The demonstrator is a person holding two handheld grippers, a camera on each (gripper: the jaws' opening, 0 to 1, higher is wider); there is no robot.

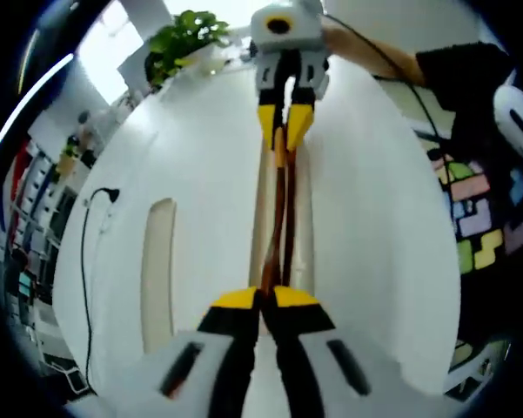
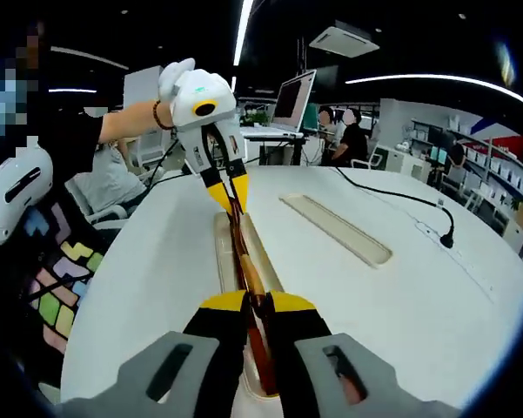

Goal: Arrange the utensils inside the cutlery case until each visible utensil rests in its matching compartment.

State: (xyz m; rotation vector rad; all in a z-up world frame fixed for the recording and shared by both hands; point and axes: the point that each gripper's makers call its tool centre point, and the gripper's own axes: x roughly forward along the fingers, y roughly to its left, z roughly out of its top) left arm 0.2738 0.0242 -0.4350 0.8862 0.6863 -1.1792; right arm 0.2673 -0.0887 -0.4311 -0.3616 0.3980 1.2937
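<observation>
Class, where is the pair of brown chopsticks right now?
The chopsticks lie lengthwise over the cutlery case at the white table's middle, pinched at one end by the left claw and at the other by the right claw.

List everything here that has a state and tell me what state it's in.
Left tool: shut on chopsticks.
Right tool: shut on chopsticks.
Chopsticks: held at both ends, over the case.
Case: open, flat on the table.
Cable: plugged into the table.
Laptop: open.
</observation>
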